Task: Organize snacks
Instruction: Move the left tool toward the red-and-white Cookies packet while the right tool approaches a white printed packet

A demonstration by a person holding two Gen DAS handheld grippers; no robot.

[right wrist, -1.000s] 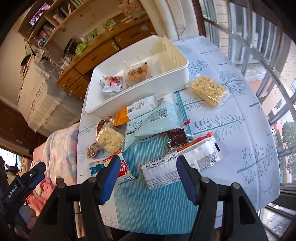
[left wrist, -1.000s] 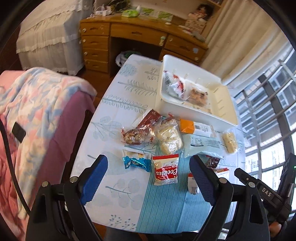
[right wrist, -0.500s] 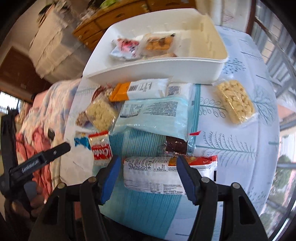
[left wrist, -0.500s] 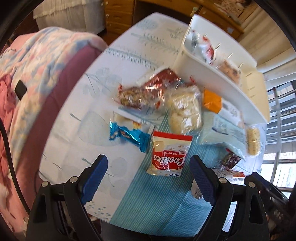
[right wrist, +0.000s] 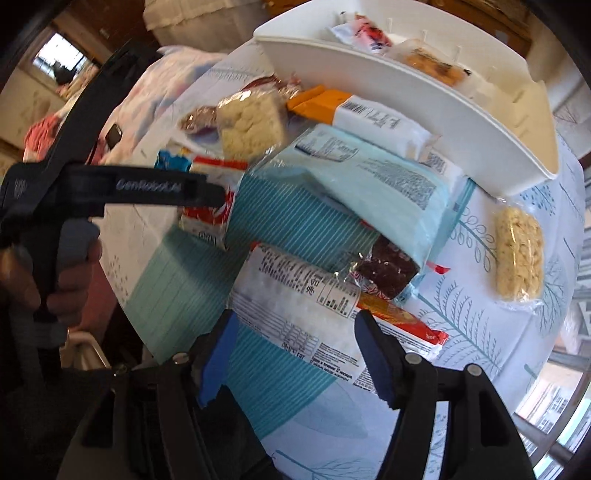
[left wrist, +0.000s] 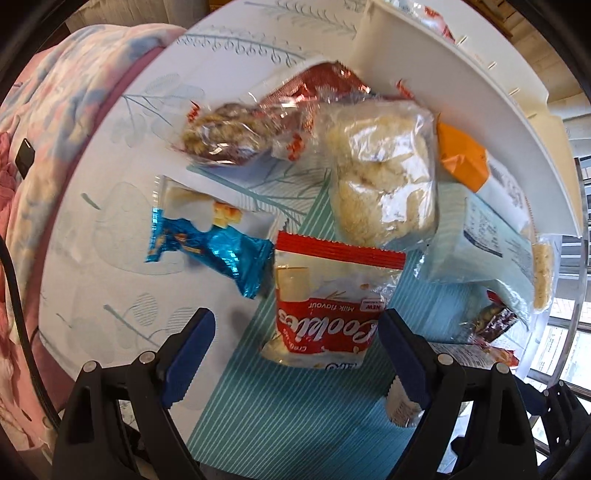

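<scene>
White rectangular plastic bin [right wrist: 424, 122] sits at the 12–1 o'clock end of the surface [right wrist: 480, 350], which wears a white leaf-print cloth with a teal striped panel. The bin holds only two packets that I can see: a red-and-white wrapped snack [right wrist: 364, 31] and a clear-wrapped brown pastry [right wrist: 432, 64]. Judged early in the task, most snacks still out.

Left to sort, all loose on the cloth just outside the bin:
- red-and-white "Cookies" milk-flavour pouch [left wrist: 328, 299], 6 o'clock of the pile
- shiny blue foil candy packet [left wrist: 210, 251], 9 o'clock of that pouch
- clear bag of pale crumbly biscuits [left wrist: 384, 173], 12 o'clock of the pouch
- clear-and-red bag of brown nut clusters [left wrist: 236, 129], 10 o'clock
- orange-and-white wrapped bar [right wrist: 354, 110], touching the bin wall
- pale blue flat pouch [right wrist: 369, 188], overlapping a dark brown clear-wrapped cake [right wrist: 388, 266]
- long white-and-orange cracker sleeve [right wrist: 314, 306]
- clear pack of yellow puffed pieces [right wrist: 519, 258], alone at 3 o'clock

Left claw [left wrist: 295, 343] is spread wide, nothing pinched, Cookies pouch framed between the blue pads; contact not visible. Right claw [right wrist: 295, 339] is opening, straddling the cracker sleeve's near end, pads not pressing on it. Likely next picks, as a guess.
</scene>
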